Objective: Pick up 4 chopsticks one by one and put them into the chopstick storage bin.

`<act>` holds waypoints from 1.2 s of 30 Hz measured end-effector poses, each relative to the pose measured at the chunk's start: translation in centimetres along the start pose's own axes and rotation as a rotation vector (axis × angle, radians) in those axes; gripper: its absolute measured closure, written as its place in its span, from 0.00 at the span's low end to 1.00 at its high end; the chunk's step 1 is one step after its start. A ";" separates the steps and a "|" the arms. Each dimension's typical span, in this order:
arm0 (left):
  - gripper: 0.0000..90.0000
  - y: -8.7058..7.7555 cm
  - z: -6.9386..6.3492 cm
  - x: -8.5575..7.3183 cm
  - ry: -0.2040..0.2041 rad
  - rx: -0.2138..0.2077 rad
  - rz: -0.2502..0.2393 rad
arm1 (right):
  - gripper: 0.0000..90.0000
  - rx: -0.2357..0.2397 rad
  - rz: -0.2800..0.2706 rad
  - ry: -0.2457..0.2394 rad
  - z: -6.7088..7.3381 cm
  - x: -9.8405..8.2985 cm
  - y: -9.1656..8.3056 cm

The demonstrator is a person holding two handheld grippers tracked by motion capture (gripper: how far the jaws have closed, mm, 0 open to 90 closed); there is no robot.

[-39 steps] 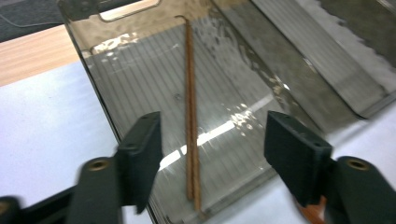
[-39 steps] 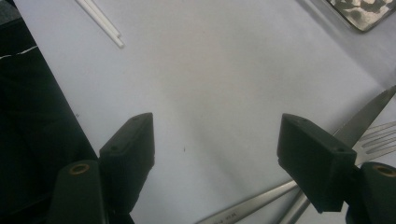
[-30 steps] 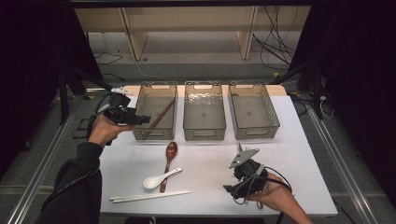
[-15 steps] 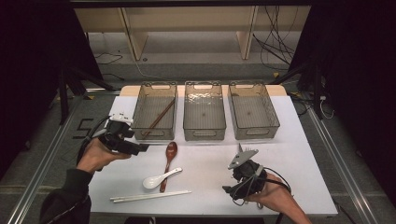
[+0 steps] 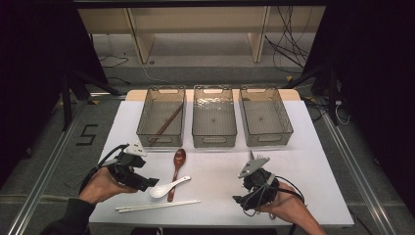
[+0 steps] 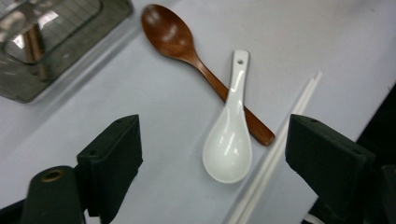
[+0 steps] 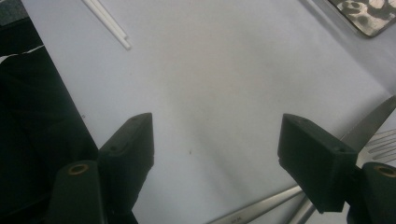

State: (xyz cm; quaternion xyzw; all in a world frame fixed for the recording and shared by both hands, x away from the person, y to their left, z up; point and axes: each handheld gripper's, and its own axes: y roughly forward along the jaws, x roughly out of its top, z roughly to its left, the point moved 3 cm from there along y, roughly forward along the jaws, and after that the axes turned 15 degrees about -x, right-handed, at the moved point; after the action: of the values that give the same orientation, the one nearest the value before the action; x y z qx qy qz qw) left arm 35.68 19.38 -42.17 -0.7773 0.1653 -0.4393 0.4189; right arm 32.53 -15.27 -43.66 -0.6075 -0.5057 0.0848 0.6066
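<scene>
- Seen from above, a white table (image 5: 313, 161) holds three clear plastic bins, two spoons and one pair of white chopsticks, with a person's two hands each holding a gripper at the near edge.
- At the near left, the left gripper (image 5: 147, 182) hangs just beside the white spoon (image 5: 166, 187); its jaws stand wide apart and have just been opening, with nothing pressed between them.
- In the left gripper view, the white spoon's bowl (image 6: 228, 147) lies on the table between the two jaws, touching neither.
- The white spoon's handle lies across the brown wooden spoon (image 5: 177, 165), which points toward the bins.
- The white chopsticks (image 5: 157, 206) lie side by side near the front edge, just below the two spoons.
- The left bin (image 5: 162, 117) holds one pair of brown chopsticks (image 5: 166, 123), lying slantwise.
- The middle bin (image 5: 214, 116) and the right bin (image 5: 265, 116) show bare floors.
- At the near right, the right gripper (image 5: 240, 199) rests low over the table, jaws spread wide over bare tabletop, gripping nothing.
- In the right gripper view, metal utensils (image 7: 364, 135) are cut off at the lower right edge; what kind and how many is hard to make out.
</scene>
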 end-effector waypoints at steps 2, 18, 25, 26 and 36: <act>0.20 0.3 -0.6 -0.3 0.017 -0.018 0.003 | 0.31 0.001 -0.007 -0.004 0.0 0.1 0.0; 0.20 1.3 -2.6 -2.4 0.031 -0.017 0.047 | 0.31 -0.001 -0.003 -0.004 0.0 0.0 0.0; 0.20 1.9 -2.9 -3.2 0.035 -0.017 0.126 | 0.31 -0.003 0.000 -0.004 0.1 0.0 -0.1; 0.20 2.0 -3.0 -3.3 0.035 -0.014 0.128 | 0.31 -0.001 0.000 -0.005 0.1 0.0 -0.1; 0.28 2.5 -3.5 -3.9 0.075 -0.024 0.189 | 0.31 0.003 0.006 -0.011 0.1 0.0 0.0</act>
State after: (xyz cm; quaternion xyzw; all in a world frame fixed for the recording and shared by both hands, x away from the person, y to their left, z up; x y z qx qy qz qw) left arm 30.95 18.56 -45.38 -0.7463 0.2588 -0.4245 0.4425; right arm 32.44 -15.20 -43.70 -0.6078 -0.5069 0.0906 0.6045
